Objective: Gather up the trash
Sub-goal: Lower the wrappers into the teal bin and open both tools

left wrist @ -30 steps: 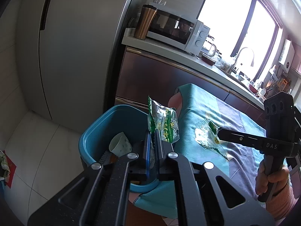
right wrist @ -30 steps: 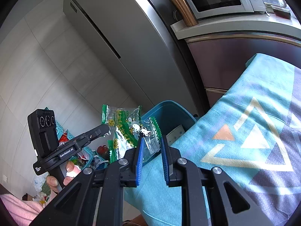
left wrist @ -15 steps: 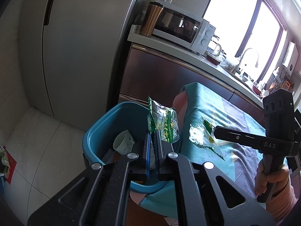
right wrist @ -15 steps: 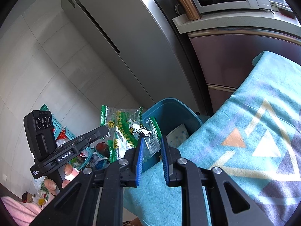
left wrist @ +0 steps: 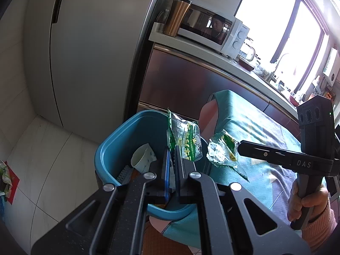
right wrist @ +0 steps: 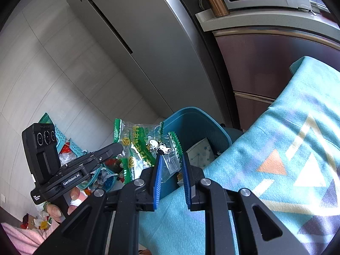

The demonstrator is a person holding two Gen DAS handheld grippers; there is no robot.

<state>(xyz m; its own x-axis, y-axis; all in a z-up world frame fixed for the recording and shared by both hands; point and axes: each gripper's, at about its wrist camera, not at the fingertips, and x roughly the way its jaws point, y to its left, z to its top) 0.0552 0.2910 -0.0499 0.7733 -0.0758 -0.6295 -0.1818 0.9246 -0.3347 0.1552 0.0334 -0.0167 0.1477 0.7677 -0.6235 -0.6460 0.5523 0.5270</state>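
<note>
My left gripper (left wrist: 172,148) is shut on a green-and-clear snack wrapper (left wrist: 188,140) and holds it upright over the blue bin (left wrist: 112,148). A white paper cup (left wrist: 142,159) lies inside the bin. My right gripper (right wrist: 171,155) is shut on a crumpled clear wrapper with green edges (right wrist: 171,163), right beside the bin's rim (right wrist: 191,111) at the edge of the teal tablecloth (right wrist: 276,140). From the left wrist view the right gripper (left wrist: 241,143) dangles this wrapper (left wrist: 222,150) just right of the bin. The left gripper (right wrist: 118,147) and its wrapper (right wrist: 138,146) show left of mine.
A tall grey fridge (left wrist: 95,53) stands behind the bin. To its right is a counter with a microwave (left wrist: 214,34) and a copper tumbler (left wrist: 177,17). On the floor to the left lie loose rubbish and a teal basket (right wrist: 70,146). A person's hand (left wrist: 306,197) grips the right handle.
The right gripper with its crumpled wrapper has drifted a little left, closer to the bin. The left gripper has stayed over the bin with its wrapper.
</note>
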